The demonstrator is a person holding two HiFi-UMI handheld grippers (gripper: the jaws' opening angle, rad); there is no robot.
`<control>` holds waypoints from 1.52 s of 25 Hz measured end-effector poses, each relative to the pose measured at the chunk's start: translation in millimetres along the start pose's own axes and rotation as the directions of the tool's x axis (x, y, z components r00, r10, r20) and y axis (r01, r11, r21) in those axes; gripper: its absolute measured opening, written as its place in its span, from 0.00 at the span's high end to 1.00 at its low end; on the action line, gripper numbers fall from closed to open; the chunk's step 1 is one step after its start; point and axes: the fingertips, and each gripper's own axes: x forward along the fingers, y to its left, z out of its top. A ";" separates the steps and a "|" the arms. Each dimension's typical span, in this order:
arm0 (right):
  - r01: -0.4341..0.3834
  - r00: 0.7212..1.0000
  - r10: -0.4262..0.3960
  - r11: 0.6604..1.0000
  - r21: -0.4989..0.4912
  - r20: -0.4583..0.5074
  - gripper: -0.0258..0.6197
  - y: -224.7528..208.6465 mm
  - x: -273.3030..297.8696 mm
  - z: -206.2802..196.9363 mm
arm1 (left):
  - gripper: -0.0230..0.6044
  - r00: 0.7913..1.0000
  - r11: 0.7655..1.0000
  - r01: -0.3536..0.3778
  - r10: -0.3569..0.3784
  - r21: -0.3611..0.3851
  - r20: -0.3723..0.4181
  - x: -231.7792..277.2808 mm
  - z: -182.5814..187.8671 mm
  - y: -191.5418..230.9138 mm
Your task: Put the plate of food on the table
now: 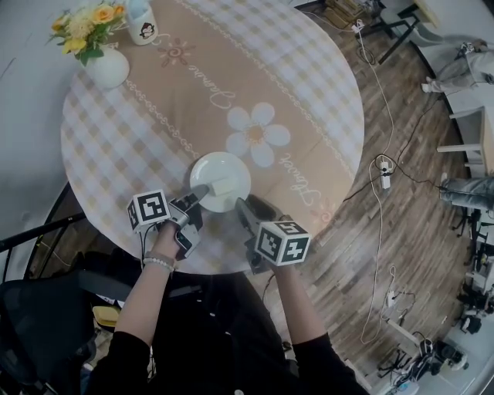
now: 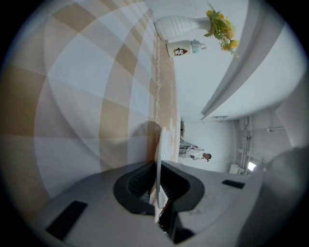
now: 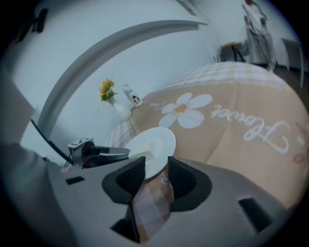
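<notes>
**Head view.** A round table (image 1: 116, 146) carries a checked cloth with a beige band and a daisy print. The plate (image 1: 231, 168) is white and lies on the near part of the table, just near of the daisy. A pale block of food (image 1: 224, 187) sits on its near half. The left gripper (image 1: 199, 191) reaches in from the near left, and its tips meet the plate's near-left rim. The right gripper (image 1: 243, 204) is positioned at the plate's near-right edge. A white vase (image 1: 106, 68) of yellow flowers (image 1: 85, 27) and a cup (image 1: 141, 23) stand at the far left of the table, well apart from the plate.

**Left gripper view.** The camera is rolled, so the cloth fills the left of the frame. The left gripper (image 2: 158, 173) has its jaws closed on the plate (image 2: 158, 147), which shows edge-on as a thin white line running between the two pads. The plate lies close against the cloth; contact cannot be confirmed here. The vase (image 2: 176, 24), the cup (image 2: 186, 48) and the flowers (image 2: 221, 29) appear at the far edge of the table.

**Right gripper view.** The right gripper (image 3: 155, 166) has its jaws apart and grips nothing; checked cloth shows between the pads. The plate (image 3: 157, 140) lies just beyond the tips, with its near rim at the mouth of the jaws. The food (image 3: 145, 154) sits at the plate's left side, beside the left gripper (image 3: 108, 152).
</notes>
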 end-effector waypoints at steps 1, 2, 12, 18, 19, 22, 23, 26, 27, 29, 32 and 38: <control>0.016 1.000 -0.015 0.994 -0.104 0.006 0.78 5.4 -4.1 1.7 | 0.94 1.000 1.000 -0.001 0.001 -0.001 0.000 0.0 -0.2 0.0; 0.030 1.000 -0.028 0.975 -0.218 0.008 0.78 12.3 -7.6 2.8 | 0.94 1.000 1.000 -0.002 0.002 -0.002 -0.001 -0.1 -0.3 0.0; 0.008 0.988 -0.149 0.366 -0.930 -0.051 0.77 59.1 -1.5 -32.2 | 0.94 1.000 1.000 -0.001 0.001 -0.007 -0.001 0.0 0.2 0.2; -0.015 0.978 -0.202 0.175 -0.984 -0.050 0.78 62.0 8.6 -46.1 | 0.94 1.000 1.000 0.002 -0.002 -0.010 -0.003 -0.2 0.3 0.4; -0.016 0.977 -0.206 0.161 -0.987 -0.049 0.79 61.7 10.3 -47.0 | 0.94 1.000 1.000 0.003 -0.003 -0.011 -0.004 -0.2 0.3 0.4; -0.011 0.974 -0.225 0.122 -0.992 -0.039 0.83 60.3 13.9 -46.6 | 0.94 1.000 1.000 0.005 -0.005 -0.011 -0.006 -0.3 0.6 0.3; -0.008 0.972 -0.232 0.105 -0.994 -0.032 0.87 59.4 14.8 -46.4 | 0.94 1.000 1.000 0.005 -0.005 -0.011 -0.007 -0.2 0.6 0.3; -0.010 0.969 -0.246 0.063 -0.998 -0.025 0.90 58.1 16.5 -47.4 | 0.94 1.000 1.000 0.003 -0.003 -0.010 -0.015 0.0 0.2 0.5; -0.010 0.968 -0.250 0.056 -0.998 -0.024 0.90 58.0 16.4 -47.8 | 0.94 1.000 1.000 0.003 -0.003 -0.011 -0.018 0.0 0.0 0.3; -0.009 0.966 -0.257 0.052 -0.999 -0.022 0.91 57.9 16.3 -48.2 | 0.94 1.000 1.000 0.007 -0.007 -0.015 -0.019 0.0 -0.2 -0.5; -0.006 0.965 -0.261 0.077 -0.997 -0.026 0.91 58.9 17.9 -48.2 | 0.94 1.000 0.999 0.016 -0.016 -0.031 -0.001 -0.8 1.6 -2.1; 0.000 0.962 -0.269 0.123 -0.992 -0.034 0.91 58.1 20.1 -47.9 | 0.94 0.999 0.999 0.033 -0.033 -0.016 -0.002 -3.2 1.9 -7.6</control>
